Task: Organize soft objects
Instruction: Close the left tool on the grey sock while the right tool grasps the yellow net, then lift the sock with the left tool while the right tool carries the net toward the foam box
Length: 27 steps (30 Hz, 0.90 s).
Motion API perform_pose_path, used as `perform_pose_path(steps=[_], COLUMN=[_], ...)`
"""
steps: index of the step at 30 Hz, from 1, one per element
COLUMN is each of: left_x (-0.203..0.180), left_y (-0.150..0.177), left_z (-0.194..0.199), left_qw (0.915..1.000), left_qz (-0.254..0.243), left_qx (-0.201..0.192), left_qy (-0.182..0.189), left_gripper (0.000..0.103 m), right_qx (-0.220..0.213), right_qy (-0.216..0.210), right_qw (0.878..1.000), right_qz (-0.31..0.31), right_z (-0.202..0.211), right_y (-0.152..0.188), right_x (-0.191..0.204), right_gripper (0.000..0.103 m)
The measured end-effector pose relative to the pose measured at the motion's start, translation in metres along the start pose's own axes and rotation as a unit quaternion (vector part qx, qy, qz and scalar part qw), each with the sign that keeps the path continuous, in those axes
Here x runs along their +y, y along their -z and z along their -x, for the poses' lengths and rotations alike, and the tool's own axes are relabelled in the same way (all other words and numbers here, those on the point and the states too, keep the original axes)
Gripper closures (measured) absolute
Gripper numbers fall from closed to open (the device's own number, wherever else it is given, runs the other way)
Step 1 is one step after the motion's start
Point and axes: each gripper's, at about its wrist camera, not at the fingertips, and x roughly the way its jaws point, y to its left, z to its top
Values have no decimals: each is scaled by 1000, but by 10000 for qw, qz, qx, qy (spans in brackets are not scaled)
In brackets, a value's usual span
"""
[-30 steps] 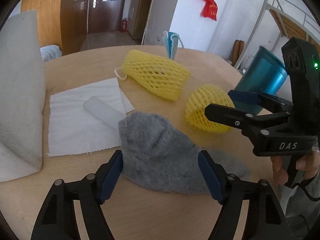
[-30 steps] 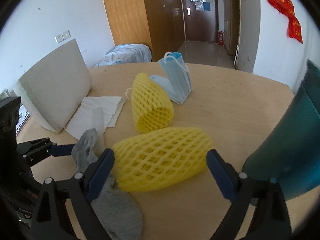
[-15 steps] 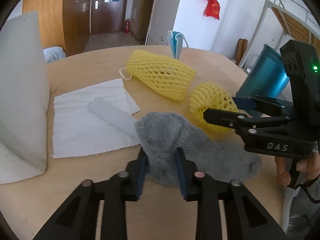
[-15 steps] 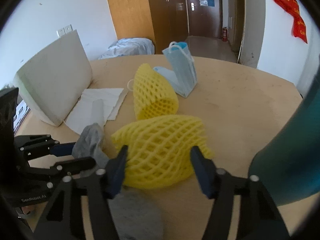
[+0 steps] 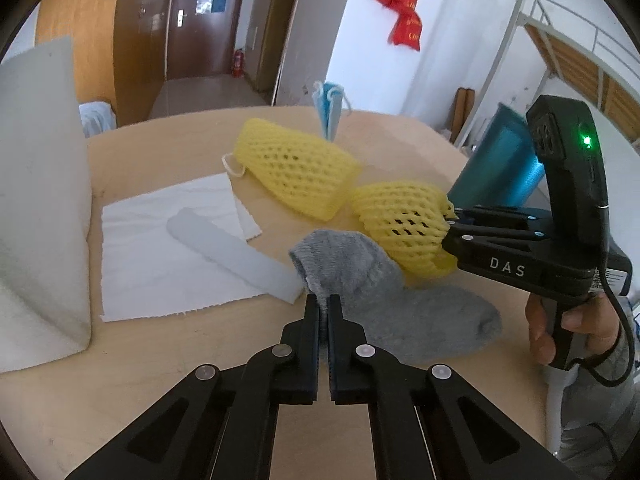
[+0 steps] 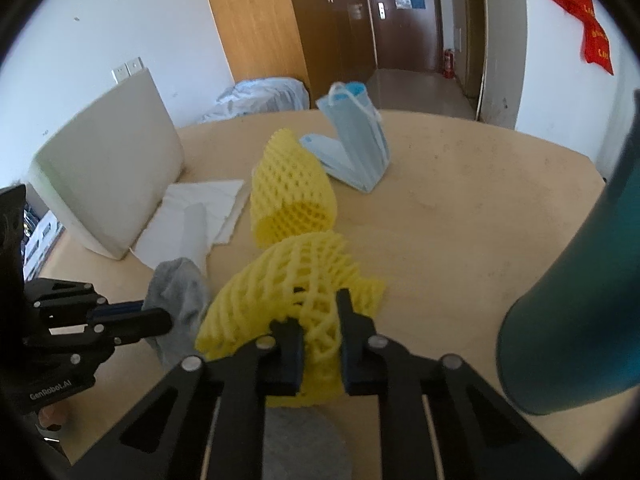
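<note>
Left claw (image 5: 323, 308): black, two-fingered, clamping closed on a bunched fold of the grey knitted sock (image 5: 384, 300), the rest of the sock lying flat on the round pale wooden worktop (image 5: 160, 380)

Right claw (image 6: 318, 320): squeezing the nearer yellow foam mesh fruit sleeve (image 6: 296, 300) between its pads, the sleeve crumpling; sleeve sitting just right of the sock and touching it

Second yellow foam mesh sleeve (image 5: 296, 170): lying beyond the first, near it

White paper towel (image 5: 160, 248) carrying a pale flat foam strip (image 5: 228, 248): lying left of the sock, the strip's end touching the sock

White foam slab (image 5: 36, 200): standing at the worktop's left edge

Left wrist view only: a hand (image 5: 568, 320) gripping the right claw's handle, a green light glowing on it, a white metal bunk frame (image 5: 560, 40)

Right wrist view only: blue folded face masks (image 6: 356, 140) seen broadside; teal cylindrical container (image 6: 580, 300) looming at right

Room: white walls, brown doors, red hanging ornament (image 5: 402, 12)
</note>
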Motion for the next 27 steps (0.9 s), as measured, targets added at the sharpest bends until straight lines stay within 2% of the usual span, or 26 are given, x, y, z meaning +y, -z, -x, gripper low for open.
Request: perform_pose_path(steps=[3,7,11,19,23,27], left_x=[-3,-3,1,-1,5,-1], left_y=[3,8,12,10,8,6], left_z=[4,4,9,3,14,40], left_qw=[10000,9999,9995,10000,9998,9981], left_qz=[-75,-115,-126,-16,81,-146], left_qx=[-52,-26,-51,54,-164,-536], left_qy=[2,-72,-299,-30,-77,-259], left_gripper=[100,100,100,99,100,100], right_qx=[-107,-13,-23,-47,-115,-235], right_qy=[-41,-25,-66,-80,-96,-113], right_qw=[9999,10000,10000,10000,9999,9996], right_qz=[15,13,-13,-2,-1,59], right_z=[5,0,0,1,6,15], right_y=[-1,1,1,1,1,2], right_x=[1,0,-1,-1,-1,4], right_gripper=[86,86,86,86,86,86])
